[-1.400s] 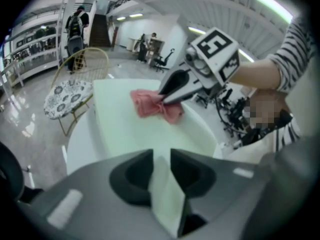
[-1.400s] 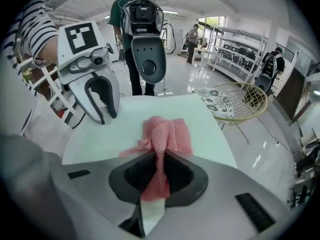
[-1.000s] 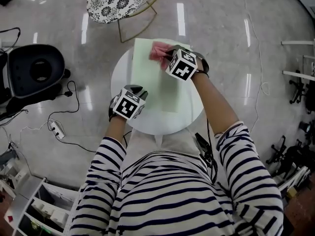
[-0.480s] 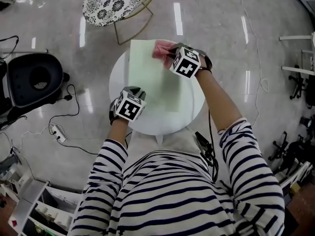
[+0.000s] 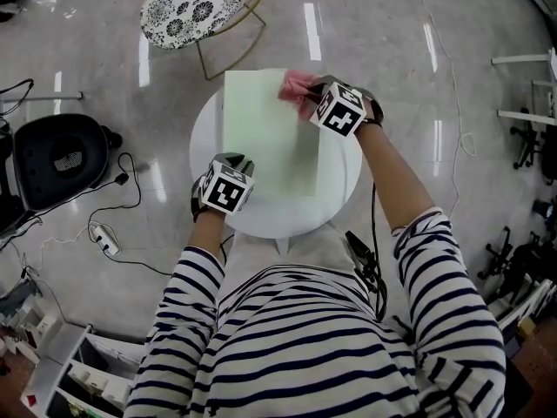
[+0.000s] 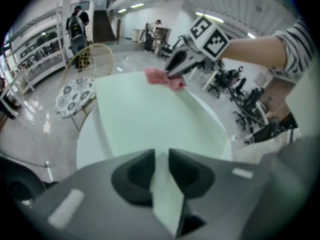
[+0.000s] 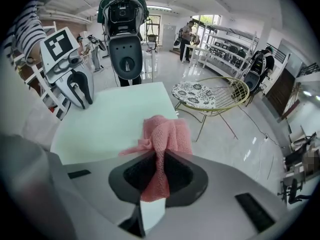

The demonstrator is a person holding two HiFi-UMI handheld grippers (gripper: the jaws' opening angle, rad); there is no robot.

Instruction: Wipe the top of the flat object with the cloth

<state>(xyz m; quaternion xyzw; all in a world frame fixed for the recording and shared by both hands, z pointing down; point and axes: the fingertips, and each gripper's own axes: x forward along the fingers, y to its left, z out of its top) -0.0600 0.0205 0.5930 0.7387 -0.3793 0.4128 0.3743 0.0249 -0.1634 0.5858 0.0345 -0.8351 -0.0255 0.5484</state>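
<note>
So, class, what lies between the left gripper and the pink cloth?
Only bare pale green board, from the left gripper clamping its near edge across to the cloth; the head view shows it.

One round white table point(image 5: 344, 194) carries one pale green flat object point(image 5: 265, 138) and one pink cloth point(image 5: 298, 85). Two grippers: left gripper point(image 5: 237, 160), right gripper point(image 5: 307, 95). One patterned chair point(image 5: 191, 3).
</note>
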